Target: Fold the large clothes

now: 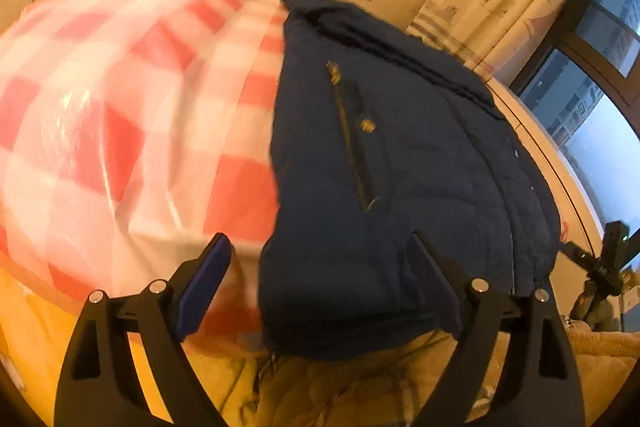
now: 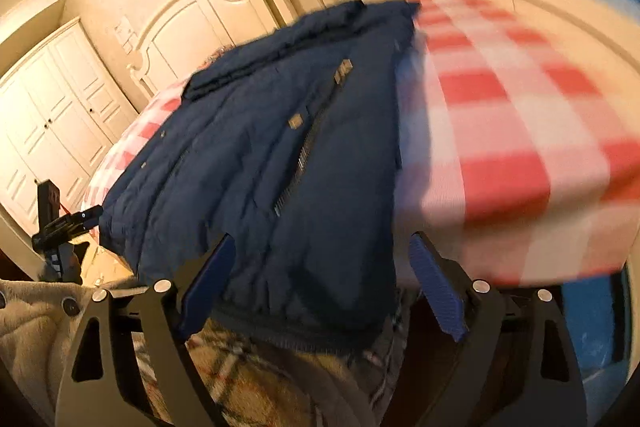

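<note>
A navy quilted jacket lies folded on a bed covered with a red-and-white checked sheet, its hem hanging over the near edge. In the left wrist view the jacket fills the right half of the bed, with the bare checks to its left; a brass-toned zip runs down its upper layer beside a small snap. The left claw stands wide open just before the hem, gripping nothing: its left pad sits in front of the sheet, its right one in front of the jacket's near edge. In the right wrist view the jacket lies on the left and the checked sheet stretches away to the right. The right claw is likewise wide open and empty, the hem hanging between its blue pads without being pressed. A white headboard stands at the far end, with white wardrobe doors at far left. Both views are motion-blurred.
</note>
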